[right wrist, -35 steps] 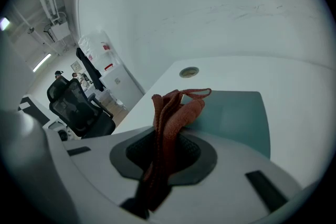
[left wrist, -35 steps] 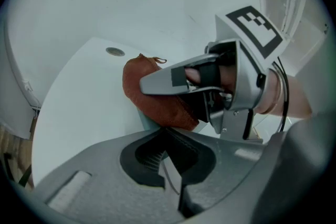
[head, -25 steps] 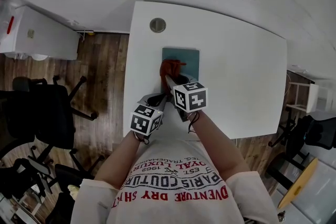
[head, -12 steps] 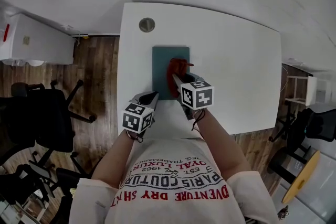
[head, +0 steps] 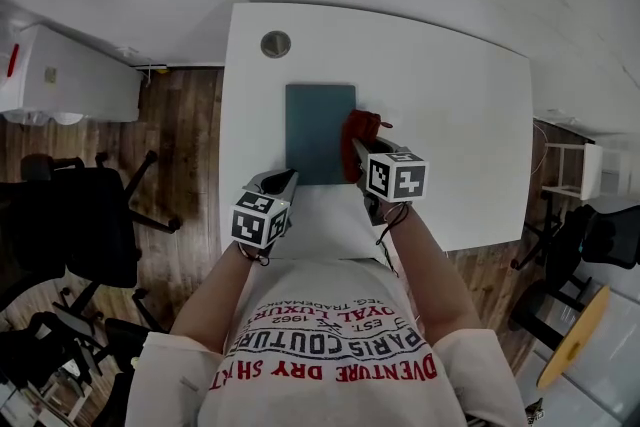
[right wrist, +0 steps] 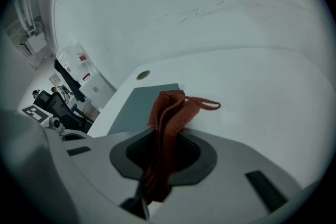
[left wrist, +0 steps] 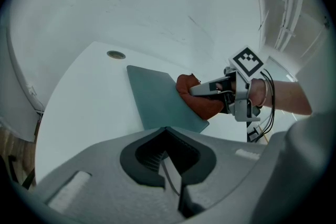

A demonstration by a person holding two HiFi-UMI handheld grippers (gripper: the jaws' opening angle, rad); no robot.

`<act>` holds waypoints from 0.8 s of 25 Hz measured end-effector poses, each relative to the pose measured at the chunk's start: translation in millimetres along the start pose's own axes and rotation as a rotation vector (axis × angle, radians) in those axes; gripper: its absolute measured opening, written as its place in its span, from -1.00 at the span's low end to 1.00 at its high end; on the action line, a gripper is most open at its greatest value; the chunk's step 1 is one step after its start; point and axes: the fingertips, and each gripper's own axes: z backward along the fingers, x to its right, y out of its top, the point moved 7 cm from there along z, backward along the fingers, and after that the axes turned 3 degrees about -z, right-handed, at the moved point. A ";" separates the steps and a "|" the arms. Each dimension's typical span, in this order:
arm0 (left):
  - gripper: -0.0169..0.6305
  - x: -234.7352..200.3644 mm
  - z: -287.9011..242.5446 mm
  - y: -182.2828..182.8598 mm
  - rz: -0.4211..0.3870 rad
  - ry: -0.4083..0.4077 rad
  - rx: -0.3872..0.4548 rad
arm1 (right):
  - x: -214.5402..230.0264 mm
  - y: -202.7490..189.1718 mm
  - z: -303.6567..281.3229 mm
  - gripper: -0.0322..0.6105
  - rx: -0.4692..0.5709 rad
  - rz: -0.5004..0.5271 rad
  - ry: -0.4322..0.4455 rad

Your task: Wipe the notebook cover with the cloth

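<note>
While the right tongs point(head: 358, 151) are clamped on the cloth point(head: 361, 129), the red wad sits at the right edge of the notebook point(head: 320, 133), part over the teal cover, part over bare desk point(head: 450, 115). Can't tell if it's pressing down or just skimming. Jaws are closed hard onto the fabric. A folded bunch runs through them and a thin loop pokes out the far side.

Left tongs point(head: 282, 180): jaws together, nothing in them. The tip is just beside the notebook's near-left corner; contact unclear.

Notebook lies flat and closed, toward the left of the desk, on the person's side of the round grommet point(head: 275, 43).

Handling, my read:
- Cloth is soft knit and limp, so only the part close to the jaws carries pressure. A grip on the bunched middle looks right; a corner grip would just drag a tail. The loop could snag the cover edge.
- Notebook looks thin and light, a smooth cover on a smooth desk. It is likely to slide or rotate under a sideways stroke. I'd pin the near-left corner with the left tongs, pressing flat, not pinching. Strokes from the right edge leftward would push it into that pin.
</note>
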 end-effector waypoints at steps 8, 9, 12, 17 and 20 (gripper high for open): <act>-0.92 1.9 2.0 -4.2 0.080 0.023 0.040 | -7.9 -7.3 35.7 -0.67 0.050 0.076 -0.076; -0.92 2.0 2.4 -3.7 0.088 0.017 0.037 | -14.0 -5.4 39.2 -0.67 0.061 0.080 -0.049; -0.92 3.6 3.5 -3.4 0.067 0.021 0.021 | -39.3 -1.9 40.3 -0.67 0.066 0.106 0.042; -0.92 8.2 7.8 -9.7 0.045 0.040 -0.002 | -86.5 -10.3 25.7 -0.67 0.041 0.169 0.161; -0.92 9.6 9.9 -12.9 0.065 0.038 0.004 | -110.3 -19.2 15.5 -0.67 0.005 0.227 0.207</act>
